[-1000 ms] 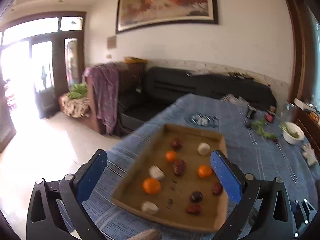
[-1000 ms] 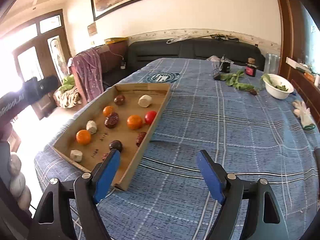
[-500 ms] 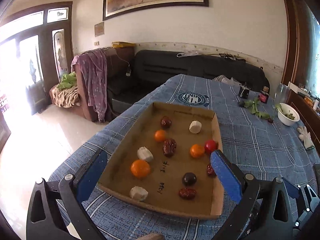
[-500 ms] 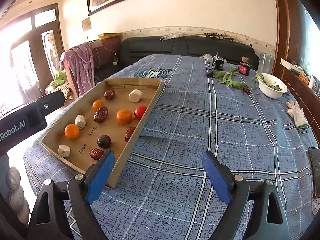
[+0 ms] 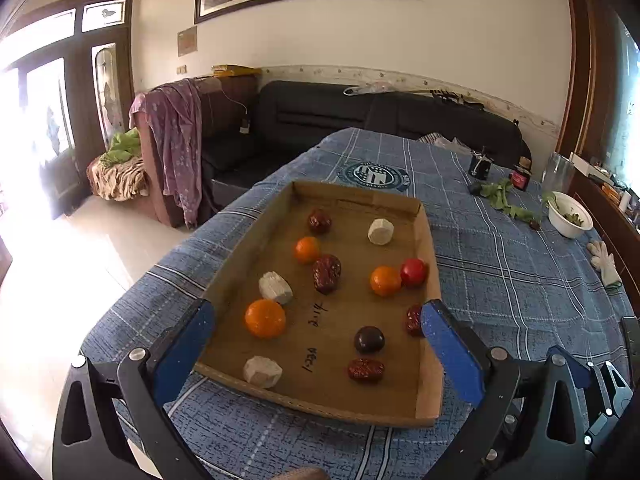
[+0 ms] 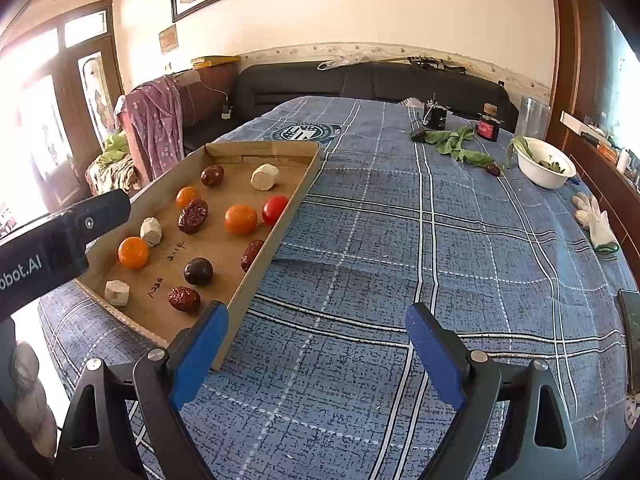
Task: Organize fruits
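A shallow cardboard tray [image 5: 429, 240] lies on the blue plaid tablecloth and holds scattered fruit: three oranges, the largest [image 5: 265, 318] front left, a red tomato [image 5: 413, 272], several dark red dates [image 5: 327, 273], a dark plum [image 5: 369, 339] and three pale chunks [image 5: 263, 371]. My left gripper [image 5: 318, 322] is open and empty, hovering over the tray's near end. My right gripper [image 6: 317, 322] is open and empty above bare cloth, right of the tray [image 6: 280, 236]. The tomato [image 6: 275, 209] and plum [image 6: 198, 271] also show there.
A white bowl [image 6: 545, 162] with greens, loose leaves [image 6: 456, 144], small dark jars [image 6: 487, 125] and a white glove [image 6: 596, 220] sit at the table's far right. A dark sofa [image 5: 360, 120] stands behind. The table edge drops off left of the tray.
Both grippers have tilted and moved in toward the table; the tray now looks nearer and larger in both views. The fruit has not moved. Both jaws stay open.
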The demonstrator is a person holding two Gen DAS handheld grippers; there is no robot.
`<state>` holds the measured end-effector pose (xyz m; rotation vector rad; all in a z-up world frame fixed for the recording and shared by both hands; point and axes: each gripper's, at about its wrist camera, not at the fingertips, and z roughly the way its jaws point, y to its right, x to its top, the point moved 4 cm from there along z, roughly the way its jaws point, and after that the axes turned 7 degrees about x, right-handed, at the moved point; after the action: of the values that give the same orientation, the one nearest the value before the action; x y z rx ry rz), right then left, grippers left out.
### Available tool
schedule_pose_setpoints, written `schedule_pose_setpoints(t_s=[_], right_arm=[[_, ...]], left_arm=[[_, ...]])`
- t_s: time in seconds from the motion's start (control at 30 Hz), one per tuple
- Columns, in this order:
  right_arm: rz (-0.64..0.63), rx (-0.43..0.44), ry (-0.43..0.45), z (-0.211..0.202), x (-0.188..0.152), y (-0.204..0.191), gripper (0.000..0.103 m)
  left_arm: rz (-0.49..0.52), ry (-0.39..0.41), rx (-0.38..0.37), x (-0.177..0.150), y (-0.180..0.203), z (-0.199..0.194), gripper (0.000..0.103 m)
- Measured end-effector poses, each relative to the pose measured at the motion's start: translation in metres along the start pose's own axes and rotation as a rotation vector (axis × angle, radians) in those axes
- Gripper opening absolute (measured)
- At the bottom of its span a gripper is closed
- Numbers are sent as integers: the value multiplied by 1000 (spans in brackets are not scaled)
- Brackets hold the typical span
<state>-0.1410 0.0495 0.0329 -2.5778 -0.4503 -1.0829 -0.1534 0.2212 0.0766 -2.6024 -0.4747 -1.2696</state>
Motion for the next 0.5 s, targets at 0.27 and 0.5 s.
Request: schedule_pose_setpoints(t_s=[0.27,0.5], right_arm=[[4,-4,-17,4,-3,1,94],[12,-18,-27,6,-3,4,95]], left_arm=[[16,-22,-21,-4,7,3,103],[13,-39,-49,-5,10,3,103]])
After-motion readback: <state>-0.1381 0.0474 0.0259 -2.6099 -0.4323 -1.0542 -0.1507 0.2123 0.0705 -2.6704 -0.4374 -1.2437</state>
